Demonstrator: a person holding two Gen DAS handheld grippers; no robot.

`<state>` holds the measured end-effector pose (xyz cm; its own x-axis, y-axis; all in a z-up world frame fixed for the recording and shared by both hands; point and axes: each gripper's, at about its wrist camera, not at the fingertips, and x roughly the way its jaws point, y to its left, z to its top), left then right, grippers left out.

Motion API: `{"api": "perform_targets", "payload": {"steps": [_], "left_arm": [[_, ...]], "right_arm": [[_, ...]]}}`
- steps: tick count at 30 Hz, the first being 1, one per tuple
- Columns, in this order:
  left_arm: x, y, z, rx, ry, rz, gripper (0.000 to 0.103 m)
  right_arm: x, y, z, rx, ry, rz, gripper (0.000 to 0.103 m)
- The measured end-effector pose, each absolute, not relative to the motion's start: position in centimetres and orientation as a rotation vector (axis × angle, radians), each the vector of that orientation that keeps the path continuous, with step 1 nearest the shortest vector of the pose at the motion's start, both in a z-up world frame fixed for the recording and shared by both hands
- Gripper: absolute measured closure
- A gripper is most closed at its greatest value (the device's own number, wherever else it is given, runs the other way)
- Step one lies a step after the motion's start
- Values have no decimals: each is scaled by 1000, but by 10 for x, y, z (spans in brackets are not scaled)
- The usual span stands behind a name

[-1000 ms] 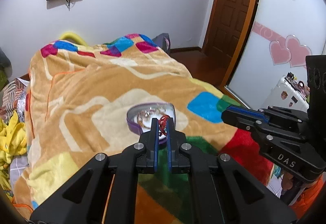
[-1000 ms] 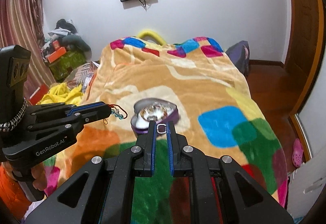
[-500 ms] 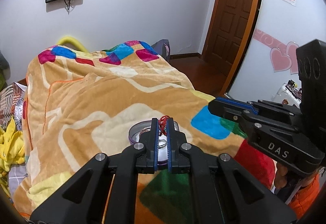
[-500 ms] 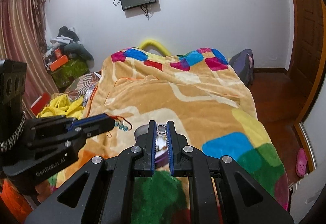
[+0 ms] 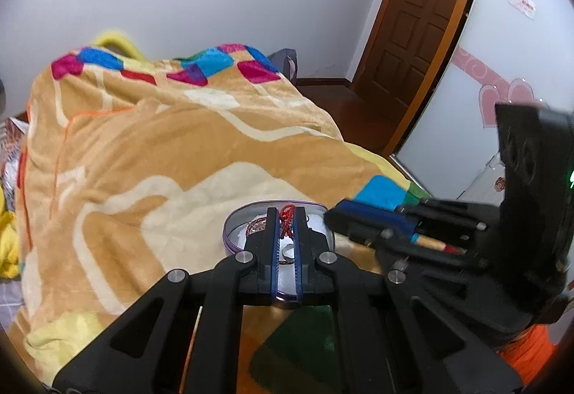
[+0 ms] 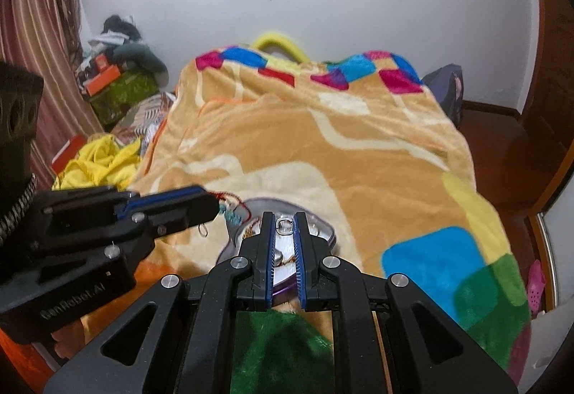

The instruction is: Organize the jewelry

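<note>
Both grippers had dropped closer over the purple tin [image 5: 229, 236] — left gripper [image 5: 286, 214] clamped on the red cord bracelet [image 5: 286, 225], right gripper [image 6: 285, 220] on a silver ring [image 6: 284, 226] — delivery looked imminent.

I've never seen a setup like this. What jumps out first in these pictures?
Two black tools fill the foreground: the left hand-held gripper pinches a red cord bracelet, and the right hand-held gripper pinches a small silver ring. Both hover over a purple heart-shaped tin of jewelry, which sits on a bright patchwork blanket covering the bed.
</note>
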<state>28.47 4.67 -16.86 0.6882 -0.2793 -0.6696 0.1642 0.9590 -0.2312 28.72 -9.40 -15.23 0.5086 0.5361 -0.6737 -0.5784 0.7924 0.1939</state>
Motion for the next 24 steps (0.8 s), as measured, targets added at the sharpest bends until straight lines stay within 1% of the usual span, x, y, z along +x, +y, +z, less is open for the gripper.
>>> {"api": "perform_targets", "payload": {"steps": [6,13,18,20,22,24], "left_arm": [[295,50,-180,-183,809,-266,98],[294,51,-181,-184,817,-270,98],[282,52,-167,-156,788,-246,98],[274,53,-158,-144,769,-233,97],[266,53,-148,-132,749,-222,94],[253,52,-134,-117,716,-205,94]], "right_arm": [[295,-88,-168,-81,846,680,94],[299,-86,-173,-103,887,693,94],[299,-89,-168,-88,915,690,90],[294,-93,-159,-75,899,687,87],[291,-97,-151,-66,878,683,86],[282,-103,-135,-55,841,679,86]]}}
